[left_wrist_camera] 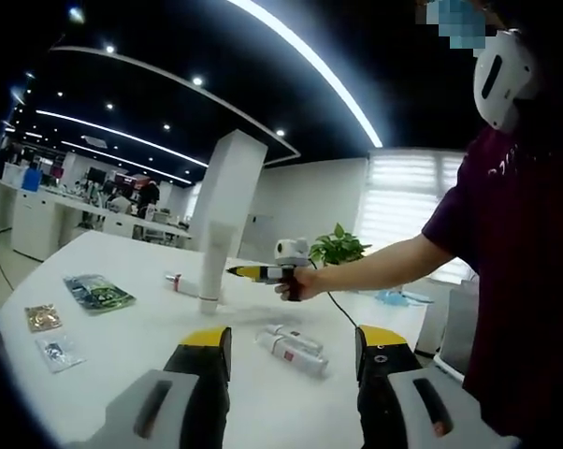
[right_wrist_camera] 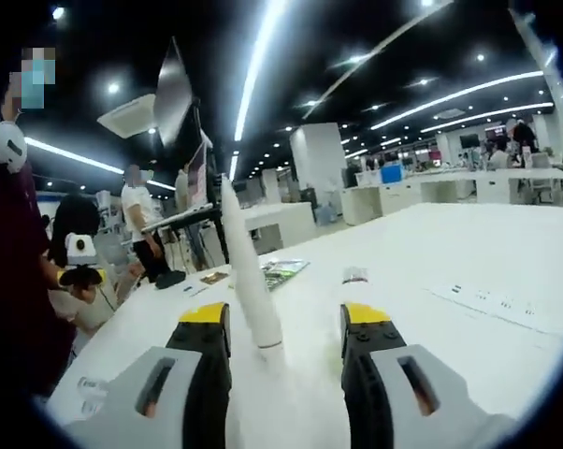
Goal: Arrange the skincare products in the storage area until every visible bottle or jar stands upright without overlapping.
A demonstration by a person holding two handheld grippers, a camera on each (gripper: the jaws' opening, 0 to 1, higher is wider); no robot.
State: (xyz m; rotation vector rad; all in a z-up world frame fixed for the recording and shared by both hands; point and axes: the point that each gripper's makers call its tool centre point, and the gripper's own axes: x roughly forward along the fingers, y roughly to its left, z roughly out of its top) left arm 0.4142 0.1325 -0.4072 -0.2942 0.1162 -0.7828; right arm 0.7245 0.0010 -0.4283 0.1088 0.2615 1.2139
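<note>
Skincare tubes sit on our white table [left_wrist_camera: 122, 337]: one tall white tube [left_wrist_camera: 211, 267] stands upright on its cap near the middle, and two smaller tubes [left_wrist_camera: 293, 348] lie on their sides side by side, nearer to us, ahead of our left gripper [left_wrist_camera: 291, 360]. Another small tube [left_wrist_camera: 180, 282] lies flat just beyond the standing one. Off to the left we see a green packet [left_wrist_camera: 98, 292] and two small sachets [left_wrist_camera: 50, 335], well apart from the tubes. Our left gripper's jaws are spread apart and hold nothing. Our right gripper [right_wrist_camera: 283, 346] hangs over the table with its jaws also spread wide; the tall tube rises between them, just ahead, touching neither. In the left gripper view the right gripper [left_wrist_camera: 263, 272] reaches in from the right beside the tall tube. A potted plant [left_wrist_camera: 339, 247] stands behind it.
</note>
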